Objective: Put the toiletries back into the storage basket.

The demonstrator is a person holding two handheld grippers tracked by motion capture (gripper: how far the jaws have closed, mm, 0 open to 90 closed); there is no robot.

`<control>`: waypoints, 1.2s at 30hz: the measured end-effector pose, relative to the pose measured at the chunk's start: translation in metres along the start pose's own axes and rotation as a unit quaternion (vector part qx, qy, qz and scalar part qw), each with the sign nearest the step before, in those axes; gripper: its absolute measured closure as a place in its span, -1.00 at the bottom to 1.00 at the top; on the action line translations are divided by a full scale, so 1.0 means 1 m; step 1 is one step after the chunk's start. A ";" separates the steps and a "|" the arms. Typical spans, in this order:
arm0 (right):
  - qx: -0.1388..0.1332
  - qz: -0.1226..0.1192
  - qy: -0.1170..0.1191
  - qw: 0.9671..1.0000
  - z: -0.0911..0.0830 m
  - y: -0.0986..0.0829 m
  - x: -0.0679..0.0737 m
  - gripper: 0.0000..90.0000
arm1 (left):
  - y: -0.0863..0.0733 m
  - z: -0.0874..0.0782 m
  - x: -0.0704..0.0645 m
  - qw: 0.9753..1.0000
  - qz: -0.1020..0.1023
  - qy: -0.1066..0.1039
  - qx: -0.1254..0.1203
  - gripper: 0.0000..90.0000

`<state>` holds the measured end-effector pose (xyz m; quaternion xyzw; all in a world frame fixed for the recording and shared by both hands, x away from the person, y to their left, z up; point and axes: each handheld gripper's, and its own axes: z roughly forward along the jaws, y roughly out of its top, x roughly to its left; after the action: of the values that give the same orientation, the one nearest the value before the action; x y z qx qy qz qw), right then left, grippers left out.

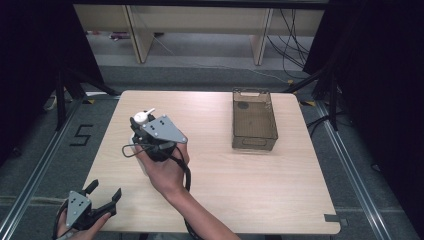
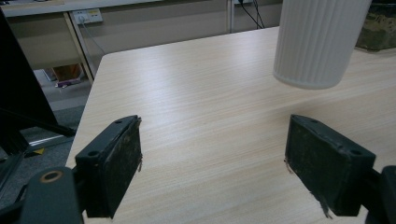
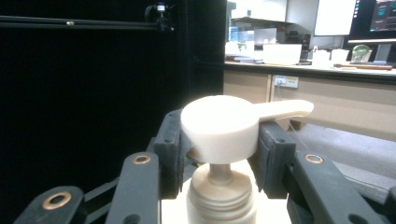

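Bottle (image 2: pixel 317 42) hangs lifted clear of the table (image 1: pixel 240 170), right gripper (image 3: pixel 219 154) clamped at its pump neck (a narrow hold). Left gripper (image 1: pixel 102 200) waits spread wide, empty, at the near-left edge. Carry it level and slowly toward the basket (image 1: pixel 254 120); tilting risks slippage.

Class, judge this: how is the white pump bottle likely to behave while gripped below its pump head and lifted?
The pump bottle looks like rigid ribbed plastic, so it should hold its shape. The right gripper pinches the narrow neck, so the body may swing. Set down, the tall shape could tip.
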<state>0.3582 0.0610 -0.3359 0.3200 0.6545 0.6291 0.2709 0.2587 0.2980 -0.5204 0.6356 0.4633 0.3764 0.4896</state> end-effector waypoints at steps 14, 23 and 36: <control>-0.005 0.003 -0.022 1.000 -0.015 0.005 -0.021 0.33 | 0.000 0.000 0.000 1.000 -0.001 0.001 0.000 -0.61; -0.005 0.011 -0.038 0.999 -0.026 0.006 -0.033 0.33 | 0.000 0.000 -0.001 1.000 -0.001 0.003 0.000 -0.61; -0.013 0.007 -0.061 0.998 -0.041 0.009 -0.055 0.33 | 0.001 -0.001 0.000 1.000 0.006 0.003 0.005 -0.61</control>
<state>0.3635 -0.0071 -0.3273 0.3589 0.6265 0.6187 0.3096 0.2582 0.2982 -0.5196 0.6397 0.4632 0.3787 0.4826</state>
